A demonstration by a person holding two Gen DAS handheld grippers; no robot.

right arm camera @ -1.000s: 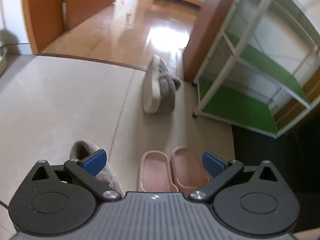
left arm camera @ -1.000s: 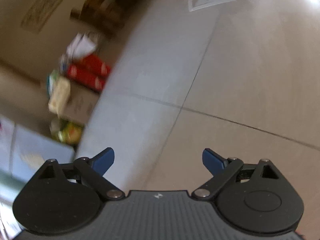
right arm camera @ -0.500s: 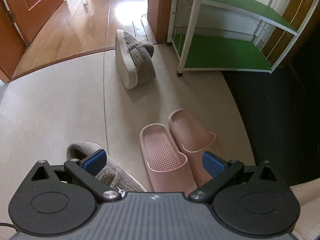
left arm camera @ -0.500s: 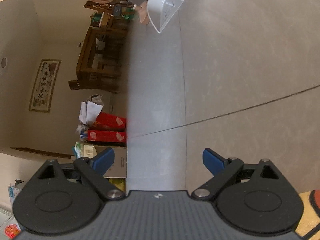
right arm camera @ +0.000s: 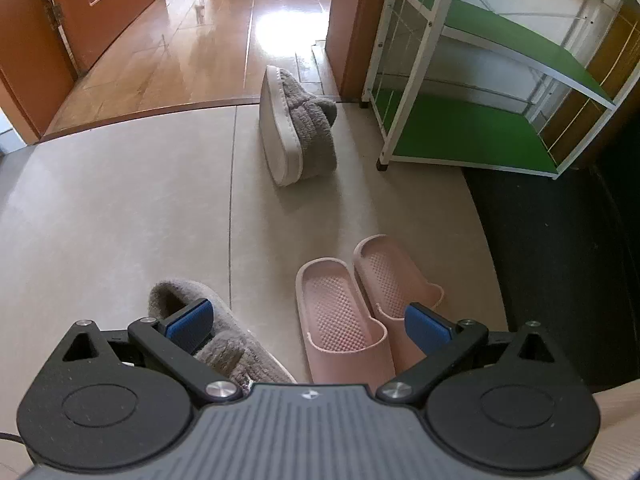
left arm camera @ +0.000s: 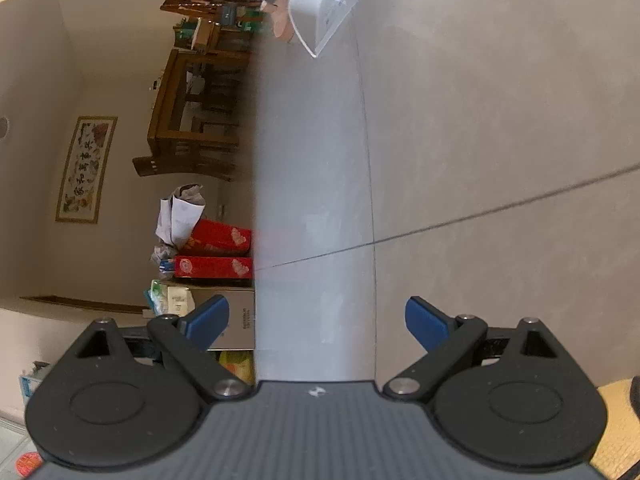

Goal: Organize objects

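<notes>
Your green-shelved shoe rack (right arm camera: 472, 92) stands on the floor; left of it a grey plush slipper (right arm camera: 298, 128) lies on edge. Nearer you: pink slides (right arm camera: 360, 308). Right tool (right arm camera: 308, 326) and left tool (left arm camera: 316, 320) spread, empty.

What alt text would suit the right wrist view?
Open right gripper above a tile floor with pink slippers side by side, one gray slipper near its left side, another tipped on its side beside a white rack with green shelves.
</notes>
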